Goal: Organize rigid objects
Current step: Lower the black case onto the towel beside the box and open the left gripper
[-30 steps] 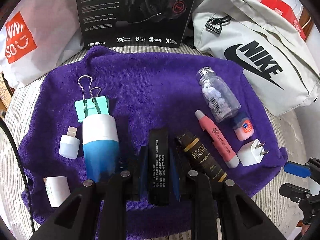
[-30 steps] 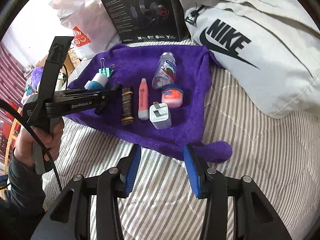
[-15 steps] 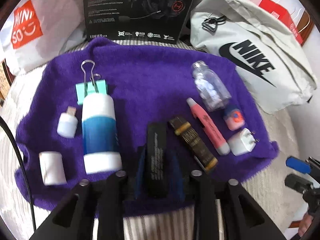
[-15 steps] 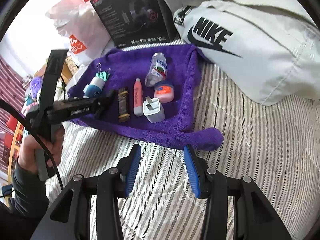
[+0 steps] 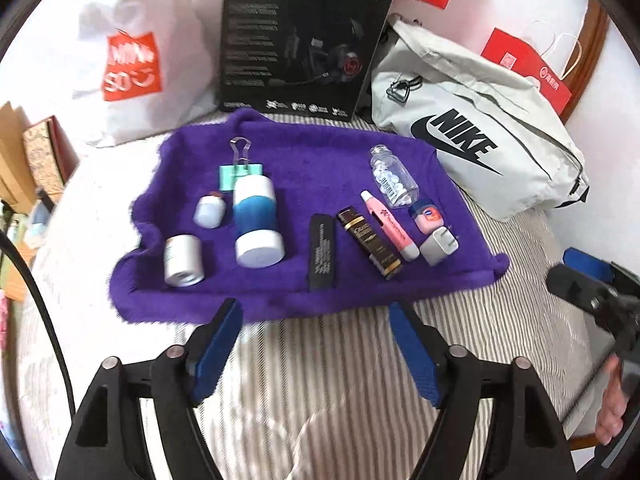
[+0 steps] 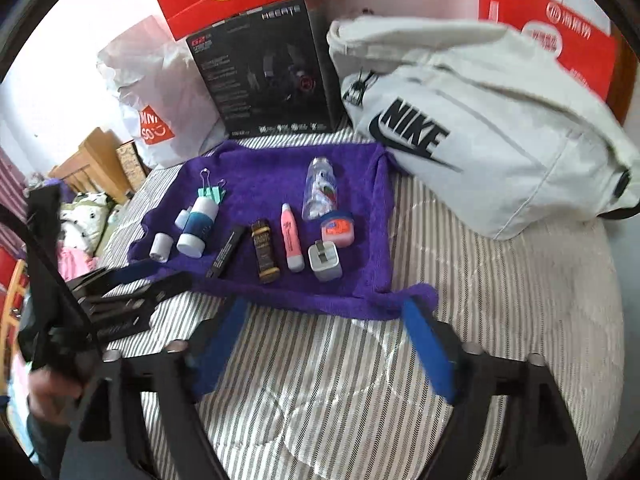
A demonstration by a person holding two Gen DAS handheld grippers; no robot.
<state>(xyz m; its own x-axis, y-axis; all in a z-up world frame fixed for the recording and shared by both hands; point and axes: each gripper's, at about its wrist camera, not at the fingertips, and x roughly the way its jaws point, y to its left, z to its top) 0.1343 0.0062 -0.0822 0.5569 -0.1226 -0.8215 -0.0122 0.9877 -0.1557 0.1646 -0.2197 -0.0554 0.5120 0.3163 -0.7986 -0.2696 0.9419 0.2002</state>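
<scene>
Nearest me, my left gripper (image 5: 316, 344) hangs over the striped quilted bed cover (image 5: 340, 380), its blue rubber-faced jaws spreading apart with nothing between them. My right gripper (image 6: 328, 344) is likewise opening over bare striped fabric, empty.

Just beyond lies the fuzzy purple terry towel (image 5: 320, 168), rumpled at its near edge. On it, a near row: a short white cylindrical jar (image 5: 183, 261) lying at the left; a matte black flat rectangular bar with small white print (image 5: 322, 252); a dark brown tube with gold bands (image 5: 369, 242); a slim pink pen-shaped tube with white cap (image 5: 389, 224); a glossy white square plug adapter (image 5: 439, 245) at the right.

Slightly farther: a small white USB night-light (image 5: 209, 211), a fat blue-and-white plastic cylinder (image 5: 257, 220), a small round pink balm tin (image 5: 427, 216). Behind these, a mint binder clip with wire loops (image 5: 240, 170) touches the cylinder's far end, and a clear plastic bottle of white tablets (image 5: 394, 178) lies tilted.

Farthest: a crinkled white plastic shopping bag (image 5: 132, 68), an upright black cardboard headset box (image 5: 300, 44), a soft grey canvas waist bag (image 5: 480, 140).
</scene>
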